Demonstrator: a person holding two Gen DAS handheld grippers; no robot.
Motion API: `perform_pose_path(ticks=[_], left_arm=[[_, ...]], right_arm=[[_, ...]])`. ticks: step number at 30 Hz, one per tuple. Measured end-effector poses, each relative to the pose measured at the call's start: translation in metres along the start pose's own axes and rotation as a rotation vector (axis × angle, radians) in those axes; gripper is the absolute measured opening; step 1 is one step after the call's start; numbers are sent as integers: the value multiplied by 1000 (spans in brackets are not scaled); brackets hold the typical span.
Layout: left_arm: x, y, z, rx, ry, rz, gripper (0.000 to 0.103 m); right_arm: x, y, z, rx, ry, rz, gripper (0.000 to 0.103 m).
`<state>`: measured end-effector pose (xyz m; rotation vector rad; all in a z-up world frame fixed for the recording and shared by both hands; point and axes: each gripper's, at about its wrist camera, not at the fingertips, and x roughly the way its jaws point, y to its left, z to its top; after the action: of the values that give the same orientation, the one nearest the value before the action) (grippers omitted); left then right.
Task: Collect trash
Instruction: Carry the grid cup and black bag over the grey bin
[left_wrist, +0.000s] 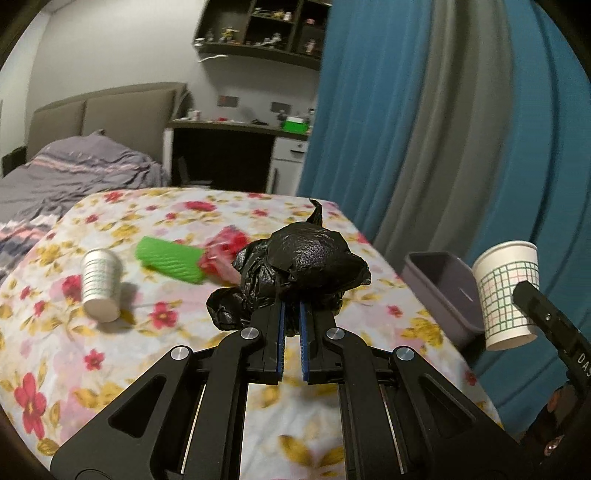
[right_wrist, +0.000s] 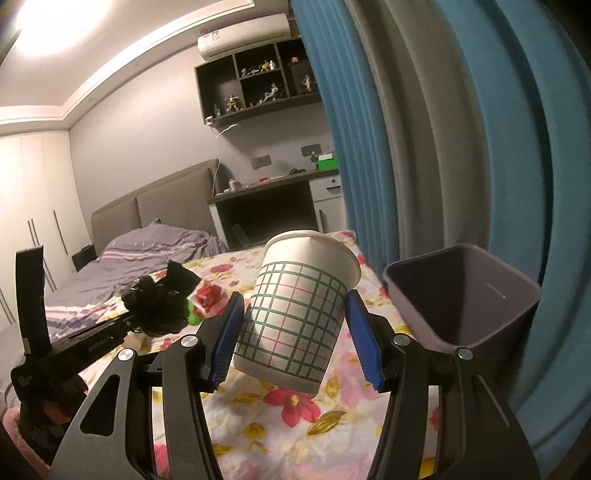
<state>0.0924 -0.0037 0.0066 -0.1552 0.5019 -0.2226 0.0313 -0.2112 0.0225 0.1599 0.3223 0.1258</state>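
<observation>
I am holding a crumpled black plastic bag (left_wrist: 301, 266) in the left gripper (left_wrist: 291, 317); its blue-padded fingers (left_wrist: 280, 332) are standing close together, pinching the lower folds of the bag, which is bulging above and to both sides of the fingertips. The bag is hanging above the floral tablecloth (left_wrist: 147, 369), clear of the surface as far as I can judge.

I am gripping a checked paper cup (right_wrist: 295, 314) in the right gripper (right_wrist: 295, 325). The jaws are standing at a moderate width, one blue pad (right_wrist: 227, 332) pressing each side of the cup wall. The cup is upright but leaning, rim tilted toward the right, and is lifted off the cloth. From the left wrist view the same cup (left_wrist: 508, 291) is showing at the far right, just in front of the bin.

A purple bin (right_wrist: 517, 317) is sitting at the right edge of the table, beside the blue curtain (right_wrist: 461, 147), its opening facing up; what lies inside is too dark to tell.

Remaining on the cloth, I am noting a white paper cup (left_wrist: 100, 284) lying on its side at the left, a green ribbed item (left_wrist: 170, 264) near the middle, and a red crumpled wrapper (left_wrist: 225, 254) touching the green item, partly behind the black bag.
</observation>
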Motion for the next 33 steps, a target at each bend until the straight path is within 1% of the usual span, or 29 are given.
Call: perform_pose_path(ticks=[7, 13, 20, 22, 25, 33], left_arm=[[23, -51, 12, 72, 24, -96, 6], [43, -95, 23, 146, 19, -164, 6], [74, -145, 30, 188, 32, -255, 6], [85, -158, 31, 202, 39, -287, 6], [104, -172, 29, 199, 69, -332, 6], [150, -201, 19, 206, 141, -398, 6]], right_arm=[[-7, -25, 11, 0, -57, -71, 55], [-6, -48, 18, -4, -93, -151, 55], [2, -77, 23, -5, -125, -244, 55], [5, -85, 21, -3, -128, -264, 55], [12, -96, 19, 2, -127, -298, 55], [35, -118, 14, 14, -100, -361, 55]])
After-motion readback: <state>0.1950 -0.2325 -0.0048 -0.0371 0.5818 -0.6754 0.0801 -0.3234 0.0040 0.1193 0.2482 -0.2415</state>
